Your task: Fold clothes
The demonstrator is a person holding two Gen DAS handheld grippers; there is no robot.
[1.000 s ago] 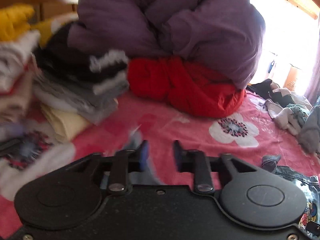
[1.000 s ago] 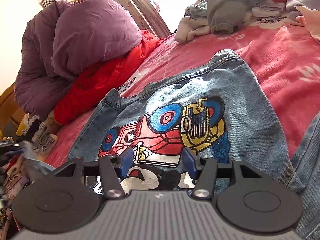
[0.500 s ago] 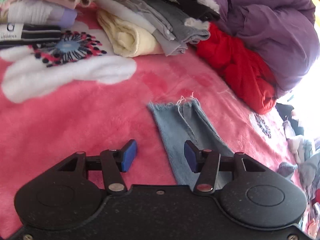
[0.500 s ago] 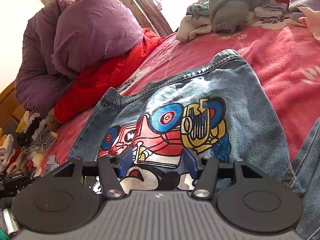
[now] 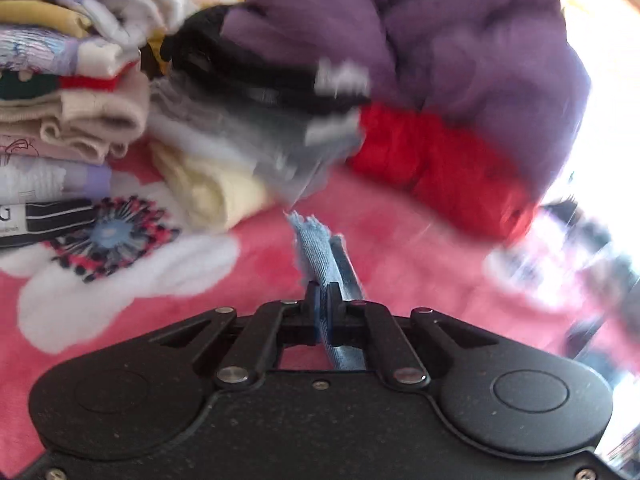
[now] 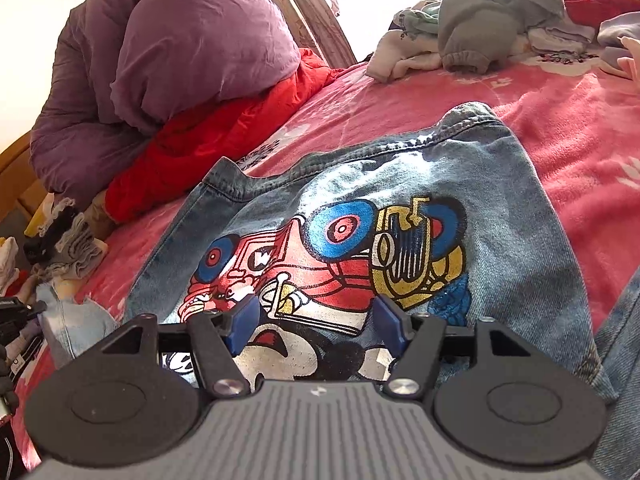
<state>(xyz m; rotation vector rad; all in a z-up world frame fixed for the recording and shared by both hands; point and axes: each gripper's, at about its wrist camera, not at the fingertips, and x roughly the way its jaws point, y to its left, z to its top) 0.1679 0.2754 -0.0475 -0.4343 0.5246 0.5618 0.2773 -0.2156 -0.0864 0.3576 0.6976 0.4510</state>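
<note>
A blue denim jacket [image 6: 500, 208] lies spread back-up on the pink blanket, showing a cartoon print in red, blue and gold. Its frayed sleeve [image 5: 316, 244] runs out to the left, towards the folded stacks. My left gripper [image 5: 323, 296] is shut on that sleeve, and the denim strip passes between the blue pads. The right gripper [image 6: 316, 320] hovers low over the printed back. Its jaws are opening, and no cloth is pinched between them. In the right wrist view, the sleeve's end [image 6: 72, 320] shows at the far left.
Stacks of folded clothes [image 5: 60, 100] stand at the left on the pink floral blanket [image 5: 120, 320]. A purple duvet [image 5: 440, 40] lies bundled over a red garment [image 5: 432, 160] at the bed's head. A heap of unfolded clothes [image 6: 480, 20] lies beyond the jacket.
The left gripper's jaws, open beside the sleeve half a second ago, have closed on it, and its view has swung up towards the stacks. The right jaws have spread slightly wider.
</note>
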